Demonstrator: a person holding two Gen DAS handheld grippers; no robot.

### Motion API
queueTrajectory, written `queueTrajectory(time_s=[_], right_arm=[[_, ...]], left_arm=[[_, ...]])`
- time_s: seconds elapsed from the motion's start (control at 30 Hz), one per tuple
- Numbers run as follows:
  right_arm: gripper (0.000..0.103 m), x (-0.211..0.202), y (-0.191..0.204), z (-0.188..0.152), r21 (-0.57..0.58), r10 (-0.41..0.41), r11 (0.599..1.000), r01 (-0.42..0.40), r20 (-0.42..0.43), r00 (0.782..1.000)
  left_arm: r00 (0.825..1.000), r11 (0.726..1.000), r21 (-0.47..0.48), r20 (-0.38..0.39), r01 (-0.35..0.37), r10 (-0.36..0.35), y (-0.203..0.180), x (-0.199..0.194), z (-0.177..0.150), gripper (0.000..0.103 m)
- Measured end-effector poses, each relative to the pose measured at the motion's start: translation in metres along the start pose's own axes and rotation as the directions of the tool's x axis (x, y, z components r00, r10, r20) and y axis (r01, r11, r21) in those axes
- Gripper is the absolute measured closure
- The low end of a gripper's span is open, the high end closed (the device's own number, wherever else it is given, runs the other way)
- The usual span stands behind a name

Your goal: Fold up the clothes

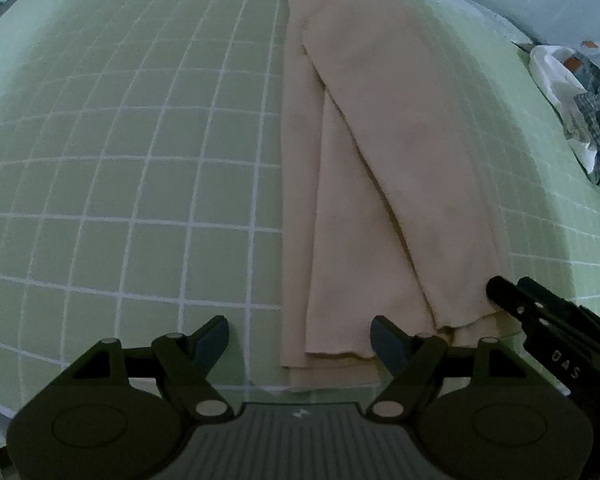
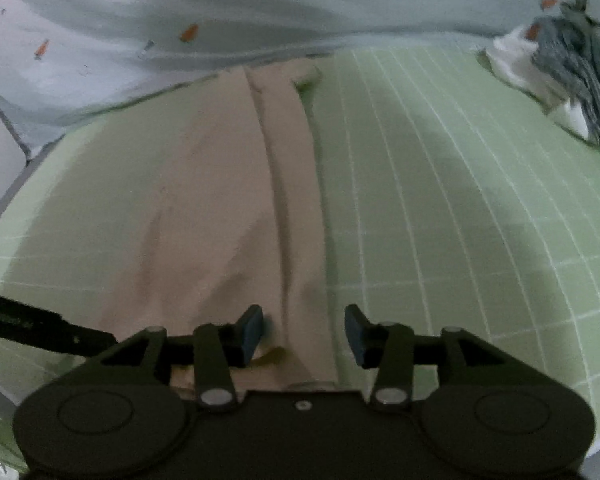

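Your left gripper (image 1: 300, 340): jaws wide, empty | beige garment (image 1: 364, 184): folded lengthwise on green grid mat (image 1: 120, 168), hem between fingers, running to 12 o'clock | your right gripper (image 2: 304, 330): jaws parted, pads clear, cloth under them

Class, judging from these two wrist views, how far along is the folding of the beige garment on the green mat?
Done: the beige garment lies folded lengthwise into a long strip on the green grid mat. In hand: nothing; the left gripper and right gripper both hang open over its near end. Left: folding the strip crosswise, then the crumpled clothes pile at the mat's far corner.
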State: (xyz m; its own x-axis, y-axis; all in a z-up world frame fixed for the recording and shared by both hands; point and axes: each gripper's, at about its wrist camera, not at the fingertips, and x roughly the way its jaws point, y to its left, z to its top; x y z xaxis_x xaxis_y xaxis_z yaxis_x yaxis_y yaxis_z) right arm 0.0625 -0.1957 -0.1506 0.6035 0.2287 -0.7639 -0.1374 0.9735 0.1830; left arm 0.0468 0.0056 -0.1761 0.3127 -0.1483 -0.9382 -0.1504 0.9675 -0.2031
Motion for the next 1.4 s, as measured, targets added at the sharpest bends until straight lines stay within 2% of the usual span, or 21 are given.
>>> queueTrajectory(time_s=[0.23, 0.37, 0.47, 0.53, 0.6, 0.63, 0.7, 0.73, 0.87, 0.93, 1.03, 1.1, 1.23, 1.3, 1.4], right_arm=[[0.056, 0.004, -0.002, -0.012, -0.03, 0.001, 1.0, -0.002, -0.019, 1.0], [0.054, 0.004, -0.005, -0.012, -0.062, 0.015, 0.998, -0.017, -0.033, 0.999], [0.057, 0.005, -0.008, -0.008, -0.083, 0.031, 0.996, -0.035, -0.049, 0.998], [0.075, 0.005, -0.01, -0.005, -0.079, 0.06, 0.995, -0.065, -0.064, 0.996], [0.089, 0.005, -0.012, -0.004, -0.045, 0.097, 0.994, -0.102, -0.085, 0.992], [0.089, 0.005, -0.013, -0.004, -0.027, 0.109, 0.993, -0.112, -0.093, 0.99], [0.09, 0.004, -0.013, -0.005, -0.028, 0.109, 0.993, -0.112, -0.103, 0.989], [0.09, 0.003, -0.012, -0.005, -0.036, 0.107, 0.993, -0.111, -0.111, 0.988], [0.091, -0.01, -0.016, -0.007, -0.024, 0.119, 0.992, -0.125, -0.158, 0.98], [0.091, -0.031, -0.018, -0.005, -0.018, 0.138, 0.99, -0.142, -0.158, 0.978], [0.092, -0.066, -0.024, 0.001, -0.015, 0.164, 0.986, -0.168, -0.144, 0.976], [0.092, -0.088, -0.028, 0.012, -0.018, 0.184, 0.982, -0.186, -0.104, 0.978], [0.092, -0.108, -0.029, 0.047, -0.024, 0.217, 0.976, -0.217, 0.0, 0.976], [0.093, -0.111, -0.029, 0.064, -0.026, 0.233, 0.972, -0.232, 0.052, 0.971], [0.093, -0.107, -0.033, 0.086, -0.015, 0.252, 0.968, -0.252, 0.119, 0.96]], left_arm=[[0.999, 0.999, 0.033, 0.032, -0.035, 0.034, -0.007, 0.004, 0.0, 0.019], [0.997, 0.994, 0.091, 0.055, -0.054, 0.049, -0.009, 0.007, 0.0, 0.012], [0.995, 0.989, 0.131, 0.079, -0.074, 0.064, -0.017, 0.012, -0.005, 0.011], [0.993, 0.982, 0.17, 0.093, -0.088, 0.073, -0.022, 0.013, -0.006, 0.02], [0.995, 0.983, 0.175, 0.094, -0.051, 0.035, -0.025, 0.011, -0.006, 0.047], [0.996, 0.985, 0.172, 0.088, -0.023, 0.007, -0.024, 0.01, -0.006, 0.055], [0.996, 0.986, 0.165, 0.078, 0.033, -0.047, -0.023, 0.008, -0.005, 0.087], [0.995, 0.988, 0.139, 0.059, 0.072, -0.081, -0.02, 0.008, -0.005, 0.088], [0.99, 0.985, 0.095, 0.003, 0.142, -0.143, -0.01, -0.001, -0.008, 0.091], [0.981, 0.979, 0.066, -0.013, 0.193, -0.193, -0.003, -0.013, -0.009, 0.092], [0.952, 0.951, 0.078, 0.034, 0.3, -0.303, 0.005, -0.059, -0.008, 0.092], [0.931, 0.934, 0.096, 0.095, 0.345, -0.353, 0.006, -0.088, 0.003, 0.092], [0.897, 0.921, 0.106, 0.206, 0.376, -0.39, 0.001, -0.124, 0.035, 0.092], [0.88, 0.917, 0.115, 0.257, 0.383, -0.4, -0.005, -0.13, 0.053, 0.092], [0.863, 0.916, 0.116, 0.309, 0.384, -0.4, -0.002, -0.144, 0.067, 0.092]])
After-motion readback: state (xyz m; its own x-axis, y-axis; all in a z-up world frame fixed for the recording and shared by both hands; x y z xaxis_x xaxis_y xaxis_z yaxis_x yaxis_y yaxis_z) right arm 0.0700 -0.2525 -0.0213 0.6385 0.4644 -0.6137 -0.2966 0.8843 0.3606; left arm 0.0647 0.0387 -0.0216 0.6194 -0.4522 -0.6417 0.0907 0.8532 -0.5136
